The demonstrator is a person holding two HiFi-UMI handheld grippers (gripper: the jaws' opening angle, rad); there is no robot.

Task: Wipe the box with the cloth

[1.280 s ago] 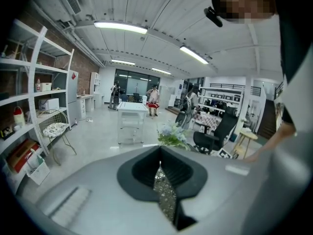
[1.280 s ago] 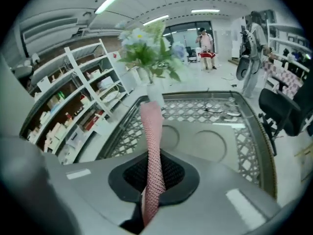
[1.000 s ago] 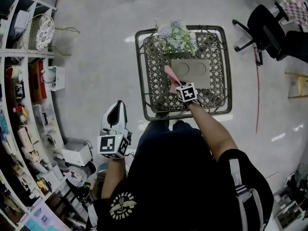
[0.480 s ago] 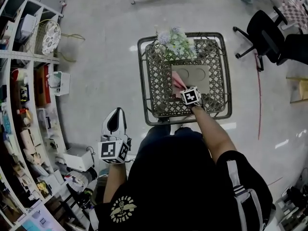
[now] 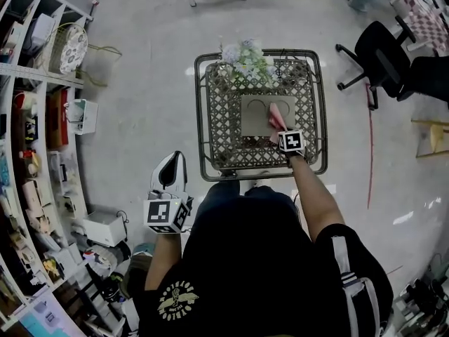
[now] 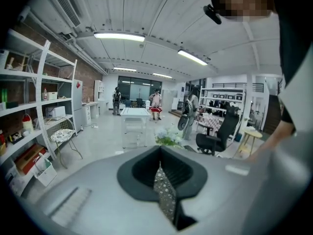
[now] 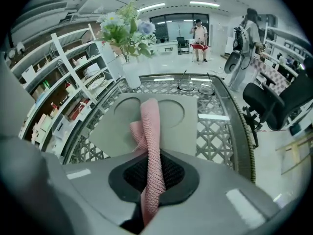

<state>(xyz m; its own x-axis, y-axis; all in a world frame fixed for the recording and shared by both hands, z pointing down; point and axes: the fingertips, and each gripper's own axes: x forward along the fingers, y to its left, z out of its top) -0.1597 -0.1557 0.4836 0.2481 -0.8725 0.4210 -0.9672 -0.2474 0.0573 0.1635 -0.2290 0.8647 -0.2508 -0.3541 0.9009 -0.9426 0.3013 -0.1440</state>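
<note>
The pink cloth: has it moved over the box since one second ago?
Yes. The pink cloth, in the right gripper, went rightward from the left edge of the box to its right half.

Pink cloth (image 7: 150,151) shows a coarse, waffle-knit weave, fully matt. The box (image 7: 110,133) beneath looks like smooth, matt card. The bench (image 7: 215,136) is metal lattice, its top glossy.

Long ceiling strip lights (image 6: 120,35) lit the room brightly and evenly, so shadows were faint. White glare lay on the glossy floor (image 5: 140,97) beyond the far edge of the table (image 5: 198,118) and off its near right corner. All views bowed toward dark, vignetted corners. The left gripper (image 6: 164,185) and right gripper (image 7: 149,180) housings and the near end of the cloth (image 7: 149,131) were blurred; the room behind was sharp.
</note>
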